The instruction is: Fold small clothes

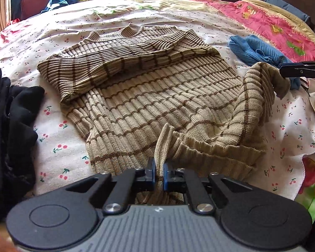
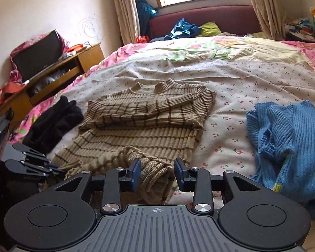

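Lying on the bed, the striped sweater has its hem pinched in the left tool; the right tool stands apart around the lifted corner, which could slump and skew the fold.

Left gripper: held low at the near edge, jaws closed tight on a pinched fold of knit.
Right gripper: held low at the right, jaws parted, cloth lying loosely between the fingers.
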A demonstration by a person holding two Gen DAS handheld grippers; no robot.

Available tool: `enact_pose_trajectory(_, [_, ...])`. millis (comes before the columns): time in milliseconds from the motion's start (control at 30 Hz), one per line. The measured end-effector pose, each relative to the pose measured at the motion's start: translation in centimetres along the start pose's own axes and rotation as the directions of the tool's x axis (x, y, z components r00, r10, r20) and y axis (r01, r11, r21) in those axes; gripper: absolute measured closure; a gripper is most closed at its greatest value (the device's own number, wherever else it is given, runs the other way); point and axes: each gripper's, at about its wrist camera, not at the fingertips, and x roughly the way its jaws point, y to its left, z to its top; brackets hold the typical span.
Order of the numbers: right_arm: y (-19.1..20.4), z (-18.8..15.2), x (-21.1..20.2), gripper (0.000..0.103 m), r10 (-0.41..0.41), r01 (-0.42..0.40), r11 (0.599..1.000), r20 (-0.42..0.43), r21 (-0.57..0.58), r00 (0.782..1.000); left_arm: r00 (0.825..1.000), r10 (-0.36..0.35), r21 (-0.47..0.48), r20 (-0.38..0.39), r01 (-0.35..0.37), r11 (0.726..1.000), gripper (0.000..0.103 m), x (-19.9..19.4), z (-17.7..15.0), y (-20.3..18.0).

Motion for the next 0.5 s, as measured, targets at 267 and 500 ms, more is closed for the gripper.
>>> enact_pose_trajectory(267, [-1.2, -1.7, -1.0, 0.068, -0.079, 0.077, 0.996, -0.067, -0.042, 0.995, 1.0, 0.008, 0.052, -0.015, -0.007, 0.999, 0.082, 0.5, 0.4, -0.6])
enact_pose_trajectory(500, [1.0, -3.2, 1.9, 0.056, -0.03, 0.003, 0.984, -0.149, -0.181, 0.988, 0.999, 0.03, 0.116, -0.045, -0.025, 0.993, 0.082, 1.7, 0.5, -1.6])
